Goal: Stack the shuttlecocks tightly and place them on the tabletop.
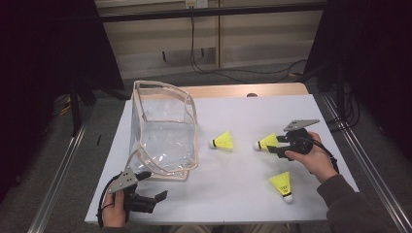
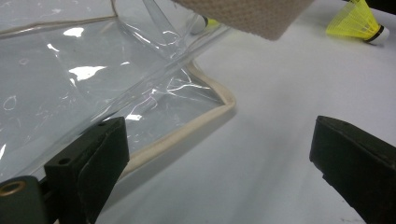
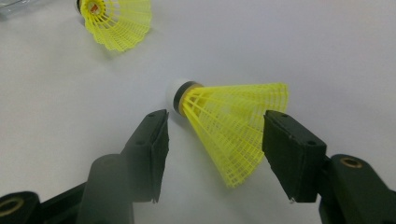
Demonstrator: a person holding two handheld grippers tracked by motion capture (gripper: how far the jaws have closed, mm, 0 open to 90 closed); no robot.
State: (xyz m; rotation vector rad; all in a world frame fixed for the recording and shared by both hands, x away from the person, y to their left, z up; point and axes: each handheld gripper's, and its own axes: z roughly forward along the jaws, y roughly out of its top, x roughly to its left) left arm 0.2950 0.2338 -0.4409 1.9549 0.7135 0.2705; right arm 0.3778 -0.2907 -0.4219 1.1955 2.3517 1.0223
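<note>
The shuttlecock (image 3: 229, 126) lies on its side on the tabletop (image 1: 233, 184), right of the clear bag (image 1: 163, 131), its springy, featherlight skirt between the right gripper (image 3: 212, 140)'s spread jaws, not yet pinched; a gentle hold near the firm cork end looks safest.

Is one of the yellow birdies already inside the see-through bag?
No, the clear bag holds nothing in the high view, and all three shuttlecocks lie on the white table beside it.
</note>
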